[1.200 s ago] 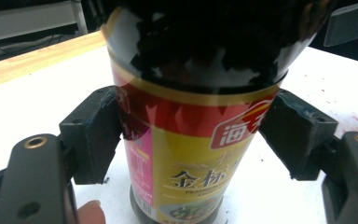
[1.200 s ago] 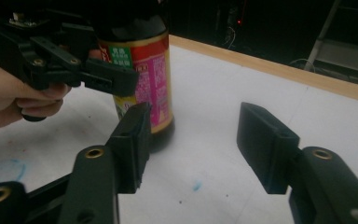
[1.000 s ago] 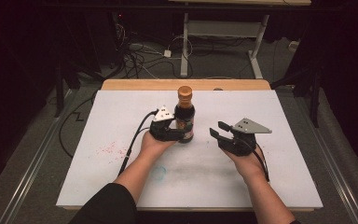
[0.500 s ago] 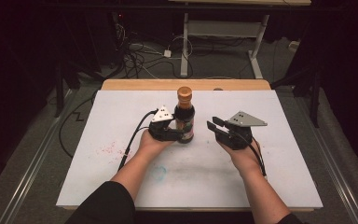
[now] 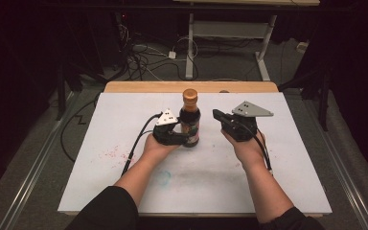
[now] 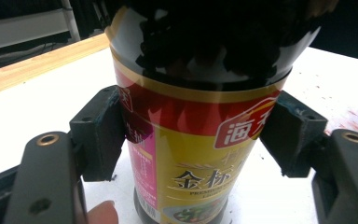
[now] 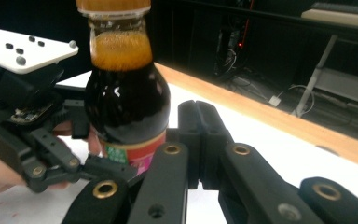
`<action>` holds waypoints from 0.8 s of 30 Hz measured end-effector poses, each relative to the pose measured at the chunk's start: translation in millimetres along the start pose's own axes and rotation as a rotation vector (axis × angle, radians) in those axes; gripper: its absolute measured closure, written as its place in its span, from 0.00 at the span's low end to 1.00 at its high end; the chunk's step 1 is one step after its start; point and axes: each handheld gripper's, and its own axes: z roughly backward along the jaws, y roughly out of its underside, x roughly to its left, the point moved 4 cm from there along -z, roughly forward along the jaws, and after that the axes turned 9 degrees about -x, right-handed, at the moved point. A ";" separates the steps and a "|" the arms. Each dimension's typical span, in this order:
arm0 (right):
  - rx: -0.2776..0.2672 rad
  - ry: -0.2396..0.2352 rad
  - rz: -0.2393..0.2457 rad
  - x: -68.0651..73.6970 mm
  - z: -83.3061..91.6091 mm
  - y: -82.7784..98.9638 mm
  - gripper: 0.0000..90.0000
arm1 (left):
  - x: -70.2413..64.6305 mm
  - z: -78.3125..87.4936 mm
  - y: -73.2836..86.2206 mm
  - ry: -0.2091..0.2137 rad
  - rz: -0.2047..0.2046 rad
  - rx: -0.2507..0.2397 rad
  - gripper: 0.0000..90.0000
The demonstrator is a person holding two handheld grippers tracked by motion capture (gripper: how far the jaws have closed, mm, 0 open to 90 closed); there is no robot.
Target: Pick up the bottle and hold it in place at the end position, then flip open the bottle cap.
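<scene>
Dark sauce bottle [image 5: 190,120] stands upright at frame centre, pinched low by the left gripper [image 5: 184,139]. Right gripper [image 5: 216,115], its jaws just closed together on nothing, has lifted toward the cap, apparently next.

Bench [image 5: 287,158]: white top, faint red speckling [image 5: 112,153] toward its left part and a pale bluish smudge [image 5: 163,177] near the front edge. Wooden board [image 5: 143,87]: light strip along the bench's far edge. Floor [image 5: 43,139]: grey, beyond and beside the bench. Cables [image 5: 146,55]: loose tangle on the floor behind the bench. Table frame [image 5: 263,52]: pale metal legs farther back, against a dark background.
</scene>
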 end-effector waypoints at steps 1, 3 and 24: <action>0.003 0.002 0.004 -0.2 -0.9 -1.2 1.00 | -0.1 -0.1 0.1 0.000 -0.002 0.000 0.31; 0.004 0.003 0.018 -1.0 -3.2 -3.4 1.00 | 0.0 0.1 0.3 0.000 -0.006 0.002 0.31; -0.005 -0.020 0.007 -5.0 -13.8 -32.5 1.00 | 0.3 -0.2 1.3 -0.008 -0.001 0.011 0.31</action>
